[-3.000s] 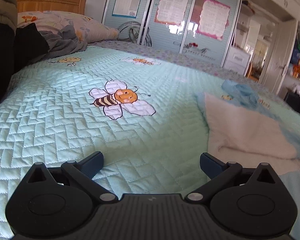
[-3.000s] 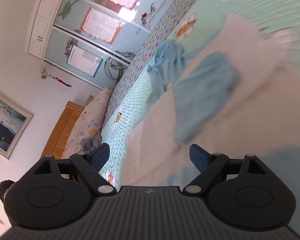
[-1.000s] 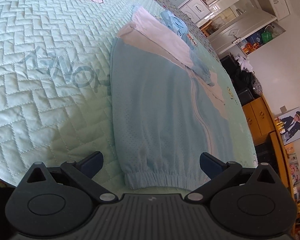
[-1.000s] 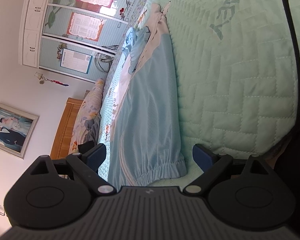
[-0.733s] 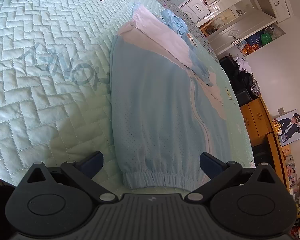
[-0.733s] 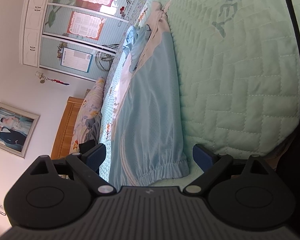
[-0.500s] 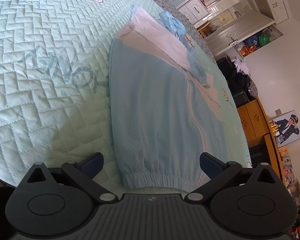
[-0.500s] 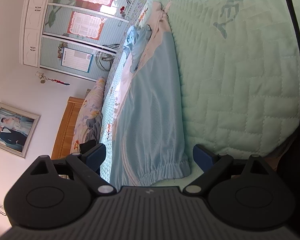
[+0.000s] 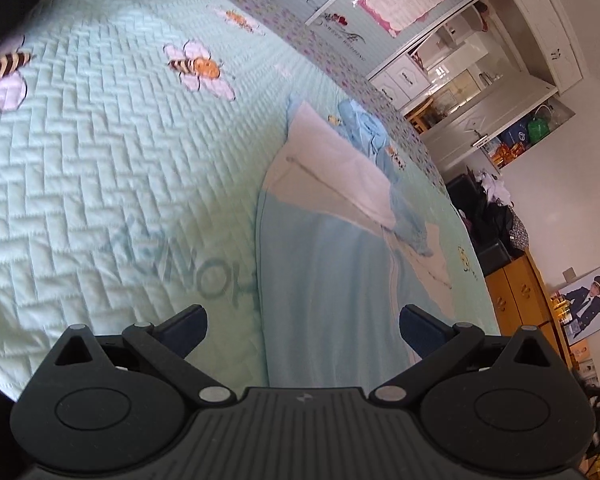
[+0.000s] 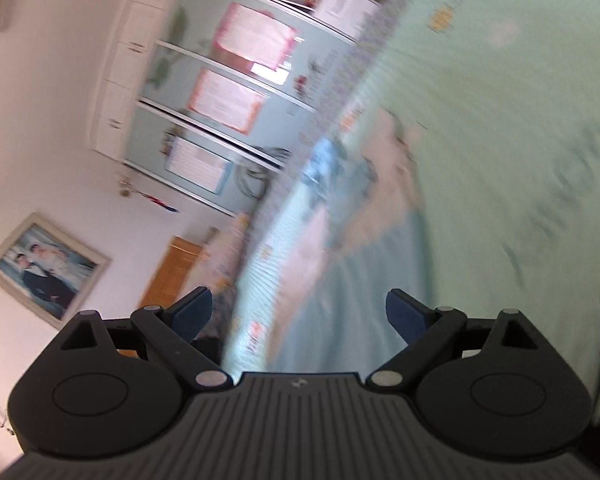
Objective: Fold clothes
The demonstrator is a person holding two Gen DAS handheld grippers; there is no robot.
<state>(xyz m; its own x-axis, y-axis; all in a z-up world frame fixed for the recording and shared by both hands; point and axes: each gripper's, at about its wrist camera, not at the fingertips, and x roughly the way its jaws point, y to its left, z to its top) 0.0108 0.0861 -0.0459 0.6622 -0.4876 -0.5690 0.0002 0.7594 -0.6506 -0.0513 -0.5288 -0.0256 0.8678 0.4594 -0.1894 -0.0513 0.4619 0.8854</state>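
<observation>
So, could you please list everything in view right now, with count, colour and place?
bedspread: one, mint green, quilted, bee prints, covers the bed
garment: one, light blue and white, lying flat lengthwise on the bedspread
crumpled cloth: one, light blue, at the garment's far end
wardrobe doors: pale blue, pink posters, far wall
cabinet: one, orange wood, beyond the bed
framed photo: one, on the white wall
left gripper: black, blue fingers, open
right gripper: black, blue fingers, open
</observation>
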